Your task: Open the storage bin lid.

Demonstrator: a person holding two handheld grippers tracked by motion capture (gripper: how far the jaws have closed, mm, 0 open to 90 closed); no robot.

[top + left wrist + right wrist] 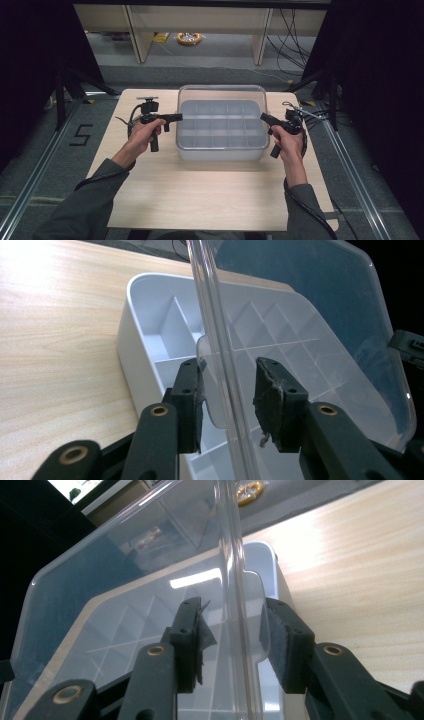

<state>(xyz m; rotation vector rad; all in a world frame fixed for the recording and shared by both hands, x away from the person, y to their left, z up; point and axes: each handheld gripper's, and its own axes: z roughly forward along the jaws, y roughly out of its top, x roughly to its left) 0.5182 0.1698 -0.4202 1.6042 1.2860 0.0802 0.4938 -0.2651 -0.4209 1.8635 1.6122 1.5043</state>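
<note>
Between the jaws of the left gripper (227,405), in its own view, runs the edge of a clear lid (310,315); the pads stand apart on either side of that edge, with a small tab of the lid close to the left pad, and whether either pad touches the plastic I cannot tell. The right gripper (232,645) mirrors this: its jaws are spread, with the lid's opposite side edge (235,580) passing through the gap. From above, the left gripper (176,117) and right gripper (264,118) point inward at the two short sides of a white divided box (220,150) that sits mid-table, toward the far edge. Its lid is raised on the far side, standing nearly upright, so the empty compartments lie open. Straddling both side edges at once looks like a way to steady or swing the lid evenly, without twisting its hinge. The wooden table (200,195) carries nothing else that I can see.
</note>
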